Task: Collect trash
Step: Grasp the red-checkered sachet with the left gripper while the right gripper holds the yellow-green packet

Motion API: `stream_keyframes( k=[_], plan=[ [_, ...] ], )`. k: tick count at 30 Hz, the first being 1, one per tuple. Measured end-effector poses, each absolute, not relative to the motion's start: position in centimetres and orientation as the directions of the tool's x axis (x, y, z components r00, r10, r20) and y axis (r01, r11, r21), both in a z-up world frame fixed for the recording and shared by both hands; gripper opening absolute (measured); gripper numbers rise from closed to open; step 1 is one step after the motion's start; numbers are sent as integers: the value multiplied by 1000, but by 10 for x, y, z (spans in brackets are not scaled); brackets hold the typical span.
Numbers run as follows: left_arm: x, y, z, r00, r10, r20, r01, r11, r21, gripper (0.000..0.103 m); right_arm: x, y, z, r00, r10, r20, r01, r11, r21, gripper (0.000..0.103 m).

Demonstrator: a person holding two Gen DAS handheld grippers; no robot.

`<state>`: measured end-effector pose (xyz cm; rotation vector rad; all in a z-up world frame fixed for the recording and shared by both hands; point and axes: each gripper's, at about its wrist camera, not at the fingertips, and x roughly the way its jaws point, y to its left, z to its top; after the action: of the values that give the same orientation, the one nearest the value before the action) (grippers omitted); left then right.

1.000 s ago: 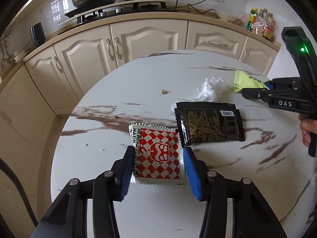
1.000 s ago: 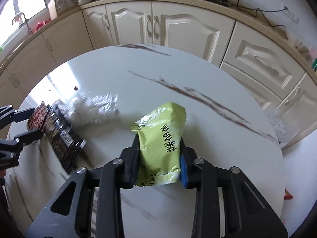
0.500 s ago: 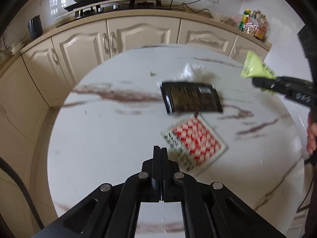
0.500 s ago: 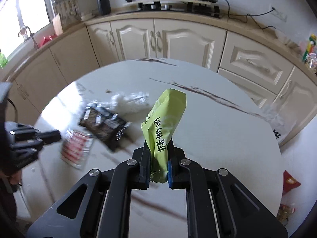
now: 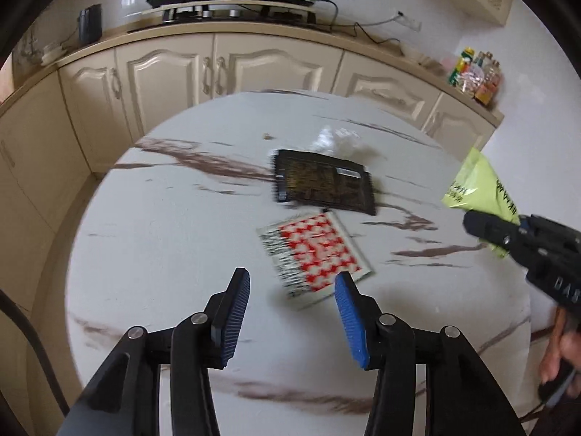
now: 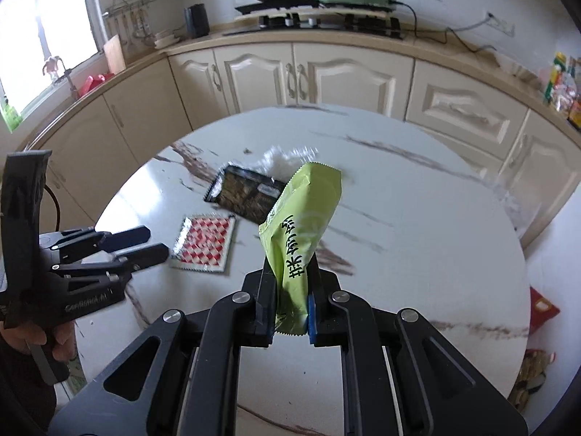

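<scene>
The left hand-held gripper (image 5: 292, 292) is seen above the near part of the round marble worktop (image 5: 174, 239), its jaws having just been opening; they stand partly apart with nothing between the blue pads. Just beyond it, the red-and-white checked wrapper (image 5: 314, 254) is found lying flat on the worktop. The black wrapper (image 5: 323, 181) lies flat directly behind the checked one, their edges close or touching. A crumpled clear plastic film (image 5: 337, 140) is noted behind the black wrapper. To the right of the black wrapper, clear of the worktop surface, the green snack packet (image 6: 303, 229) is held upright, pinched at its lower end by the nearly closed right hand-held gripper (image 6: 290, 309).
</scene>
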<state>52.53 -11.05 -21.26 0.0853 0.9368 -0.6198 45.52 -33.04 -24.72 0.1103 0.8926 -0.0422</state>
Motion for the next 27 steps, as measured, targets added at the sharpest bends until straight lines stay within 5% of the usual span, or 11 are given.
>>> stream_keyframes(
  k=[13, 22, 24, 27],
  plan=[
    [547, -171, -225, 489, -314, -813, 520, 854, -17, 64, 450, -350, -271, 618, 52, -785, 103, 984, 146, 13],
    [548, -161, -230, 477, -360, -802, 568, 823, -32, 28, 453, -345, -270, 629, 74, -774, 81, 984, 160, 13],
    [541, -161, -229, 453, -402, -796, 607, 793, -54, 4, 453, -342, -270, 628, 69, -775, 78, 986, 151, 13],
    [534, -162, -228, 469, -397, -789, 614, 789, -32, 3, 452, -336, -270, 626, 78, -776, 71, 985, 156, 13]
  ],
)
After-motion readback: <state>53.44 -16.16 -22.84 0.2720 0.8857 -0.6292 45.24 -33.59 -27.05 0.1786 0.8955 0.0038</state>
